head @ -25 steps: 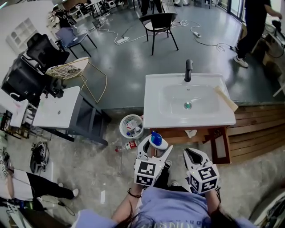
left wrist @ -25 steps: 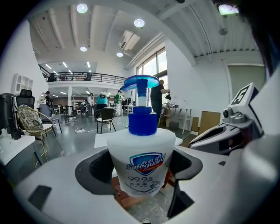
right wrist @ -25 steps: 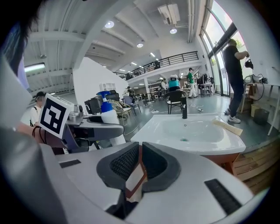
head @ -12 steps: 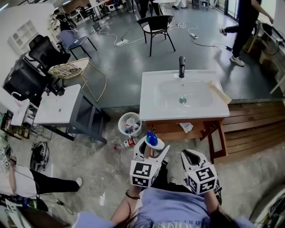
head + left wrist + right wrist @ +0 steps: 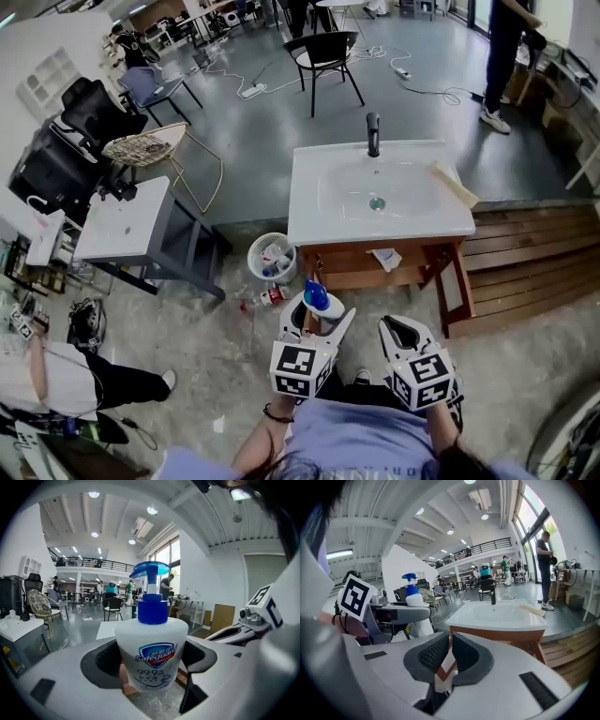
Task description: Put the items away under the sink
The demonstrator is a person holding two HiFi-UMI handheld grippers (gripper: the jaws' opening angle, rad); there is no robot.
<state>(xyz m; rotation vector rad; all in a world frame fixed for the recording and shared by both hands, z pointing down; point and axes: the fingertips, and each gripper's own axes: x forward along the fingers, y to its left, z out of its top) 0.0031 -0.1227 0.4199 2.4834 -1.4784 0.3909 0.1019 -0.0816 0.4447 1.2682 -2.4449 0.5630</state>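
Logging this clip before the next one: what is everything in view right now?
white pump soap bottle with blue top: one, white and blue, held by the left gripper
white ceramic sink on a wooden stand: one, white, ahead of the person
black faucet: one, black, sink's back edge
pale wooden plank: one, tan, sink's right rim
white round wastebasket: one, white, floor left of the stand
black chair: one, black, beyond the sink
left gripper: one, shut on the bottle
right gripper: one, shut, empty
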